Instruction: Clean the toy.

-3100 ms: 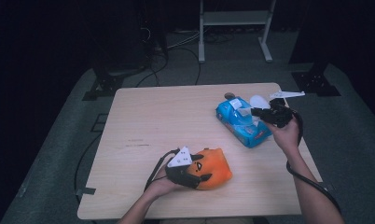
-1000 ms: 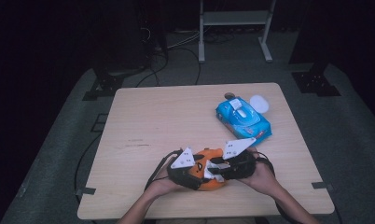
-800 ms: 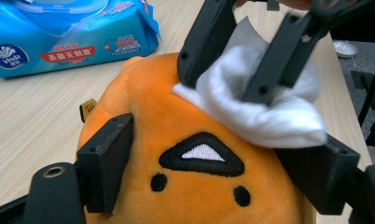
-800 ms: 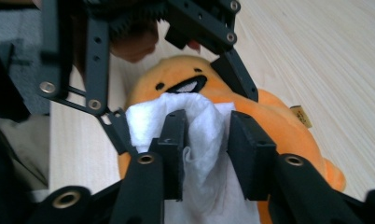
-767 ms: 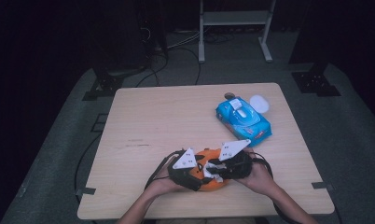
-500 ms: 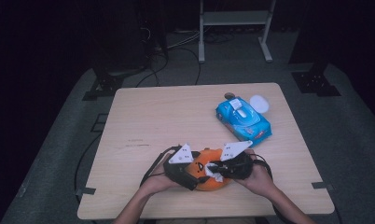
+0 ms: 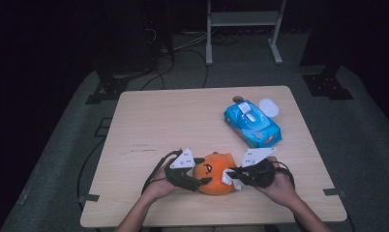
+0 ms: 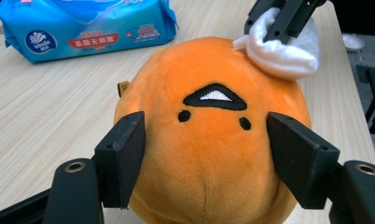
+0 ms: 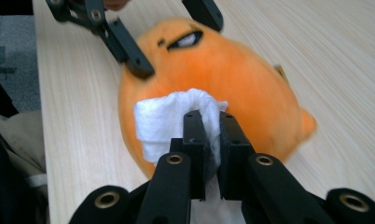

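An orange plush toy with a small black face lies near the table's front edge. My left gripper straddles it from the left; its jaws have just been closing and the pads press into the plush on both sides. My right gripper comes from the right, shut on a crumpled white wipe. The wipe rests against the plush in the right gripper view, pinched between the jaws of my right gripper. In the left gripper view the wipe sits on the toy's top right.
A blue pack of wet wipes lies at the back right of the wooden table, with a white round lid beside it. Cables trail off the table's front left.
The right hand left the wipes pack and came to the plush with the wipe. Over the last second it shifted slightly right, uncovering more of the toy; the left gripper stayed in place.
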A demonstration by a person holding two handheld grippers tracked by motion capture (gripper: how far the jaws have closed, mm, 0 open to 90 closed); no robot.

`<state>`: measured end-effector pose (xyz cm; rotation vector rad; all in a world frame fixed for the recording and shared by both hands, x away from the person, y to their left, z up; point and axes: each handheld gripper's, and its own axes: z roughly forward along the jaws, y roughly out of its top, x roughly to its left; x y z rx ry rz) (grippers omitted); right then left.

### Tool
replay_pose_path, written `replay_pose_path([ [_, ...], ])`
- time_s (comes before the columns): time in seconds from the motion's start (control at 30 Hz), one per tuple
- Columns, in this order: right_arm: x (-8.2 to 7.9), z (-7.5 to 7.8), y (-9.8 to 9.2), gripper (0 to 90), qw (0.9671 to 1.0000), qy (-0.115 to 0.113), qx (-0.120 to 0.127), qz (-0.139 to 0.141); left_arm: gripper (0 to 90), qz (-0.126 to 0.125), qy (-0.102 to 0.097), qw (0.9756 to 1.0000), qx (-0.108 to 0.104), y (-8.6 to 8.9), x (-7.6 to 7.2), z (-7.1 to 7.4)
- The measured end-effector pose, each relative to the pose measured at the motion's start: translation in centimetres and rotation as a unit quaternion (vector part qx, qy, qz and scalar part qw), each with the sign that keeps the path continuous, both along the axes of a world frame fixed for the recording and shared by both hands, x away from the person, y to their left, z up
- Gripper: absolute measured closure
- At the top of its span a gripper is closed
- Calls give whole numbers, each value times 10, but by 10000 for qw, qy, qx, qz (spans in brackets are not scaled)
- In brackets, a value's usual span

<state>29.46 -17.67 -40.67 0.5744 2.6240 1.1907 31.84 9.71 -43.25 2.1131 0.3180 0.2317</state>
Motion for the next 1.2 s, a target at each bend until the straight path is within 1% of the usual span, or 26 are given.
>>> replay_pose_path([
  [0.13, 2, -4, -15, 830, 9997, 55, 4, -220, 302, 33, 47, 10000, -49, 3, 3, 0],
  [0.2, 3, -8, -21, 829, 9994, 146, 78, -299, 304, 1, 58, 9999, -108, 2, 4, -2],
  [0.23, 3, -8, -22, 829, 9993, 184, 129, -313, 305, -4, 48, 9999, -103, 2, 4, -2],
  [0.3, 3, -7, -18, 829, 9994, 129, 123, -308, 303, 8, 78, 9999, -154, 0, 6, -4],
  [0.37, 4, -3, -9, 829, 9995, 96, 207, -224, 295, 43, 103, 9998, -188, 0, 7, -5],
  [0.4, 4, -3, -6, 829, 9995, 87, 214, -198, 290, 72, 107, 9998, -162, 1, 8, -4],
  [0.43, 5, -4, -3, 830, 9996, 69, 207, -176, 275, 126, 109, 9998, -129, 2, 8, -4],
  [0.47, 6, -5, 0, 830, 9996, 67, 187, -177, 240, 200, 167, 9996, -124, 3, 8, -3],
  [0.5, 7, -6, 0, 830, 9995, 94, 225, -182, 180, 278, 262, 9992, -132, 4, 9, 0],
  [0.53, 8, -7, -1, 830, 9993, 151, 252, -211, 136, 285, 351, 9988, -189, 6, 9, 3],
  [0.57, 9, -8, -3, 829, 9992, 167, 279, -250, 114, 215, 397, 9988, -204, 9, 9, 6],
  [0.63, 9, -9, -9, 829, 9986, 212, 317, -367, 124, 144, 382, 9990, -170, 10, 7, 7],
  [0.67, 10, -10, -12, 829, 9982, 223, 344, -442, 155, 68, 403, 9990, -159, 9, 6, 5],
  [0.7, 10, -9, -13, 828, 9979, 219, 380, -479, 200, 55, 369, 9992, -144, 8, 6, 3],
  [0.77, 6, -7, -9, 829, 9981, 57, 308, -521, 243, 146, 352, 9992, -87, 5, 7, -1],
  [0.8, 4, -6, -5, 829, 9983, -34, 272, -509, 255, 165, 344, 9992, -122, 5, 8, -2],
  [0.83, 2, -4, -1, 829, 9984, -68, 314, -471, 266, 191, 363, 9990, -186, 5, 9, -3],
  [0.87, 0, -3, 4, 829, 9985, -61, 372, -402, 273, 206, 380, 9988, -222, 6, 10, -4],
  [0.9, -2, -2, 9, 828, 9987, -100, 391, -315, 275, 213, 382, 9987, -243, 5, 11, -4],
  [0.97, -5, -1, 18, 827, 9991, -158, 353, -186, 276, 208, 358, 9989, -205, 6, 11, -5],
  [1.0, -7, -1, 21, 827, 9993, -192, 286, -169, 281, 198, 367, 9989, -200, 7, 11, -5],
  [1.03, -7, -1, 20, 827, 9993, -201, 271, -160, 284, 197, 396, 9988, -231, 8, 11, -5],
  [1.1, -4, -1, 14, 825, 9991, -151, 346, -186, 285, 163, 430, 9986, -255, 10, 13, -6],
  [1.17, 0, -2, 1, 825, 9987, -143, 344, -344, 285, 156, 460, 9985, -270, 11, 13, -6],
  [1.2, 1, -4, -4, 824, 9984, -104, 347, -424, 285, 157, 460, 9984, -292, 11, 13, -7],
])
